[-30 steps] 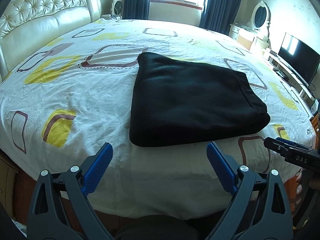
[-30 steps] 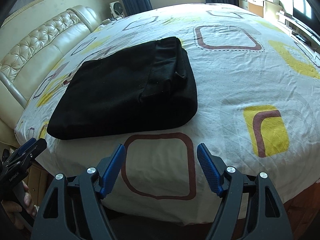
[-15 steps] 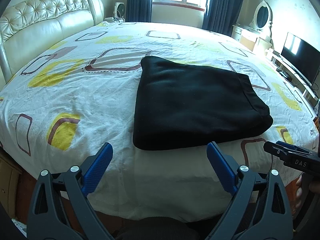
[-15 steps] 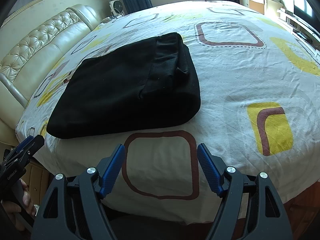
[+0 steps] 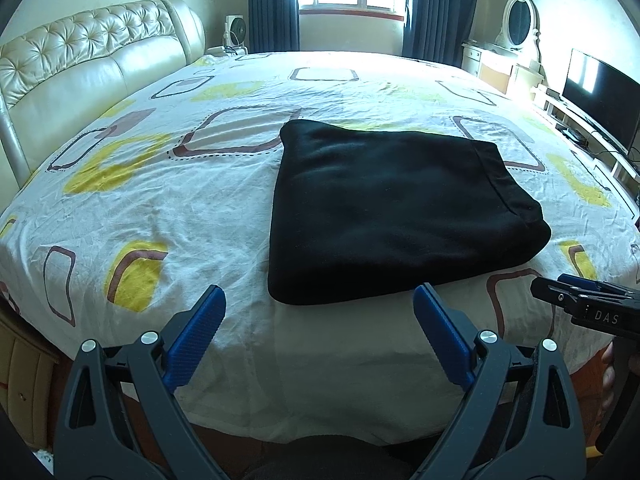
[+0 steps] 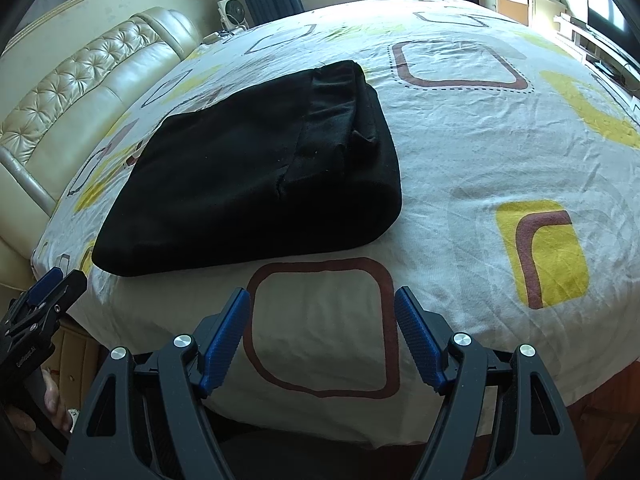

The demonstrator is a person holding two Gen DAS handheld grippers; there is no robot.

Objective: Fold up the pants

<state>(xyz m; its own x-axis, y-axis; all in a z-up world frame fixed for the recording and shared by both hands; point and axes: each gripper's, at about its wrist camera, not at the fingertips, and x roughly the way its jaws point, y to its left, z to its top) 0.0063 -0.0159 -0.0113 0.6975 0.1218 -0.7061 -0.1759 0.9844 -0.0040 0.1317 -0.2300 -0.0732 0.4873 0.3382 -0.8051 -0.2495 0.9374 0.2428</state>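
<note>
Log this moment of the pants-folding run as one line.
stage: fold looks done | black pants: folded, flat on bed | left gripper: open, empty | right gripper: open, empty

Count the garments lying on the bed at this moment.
1. A single pair of black pants, already folded into a compact bundle, lies on the patterned bedsheet near the bed's front edge. No other clothing shows in either view; anything beyond the bed's far edge would be hidden.
</note>
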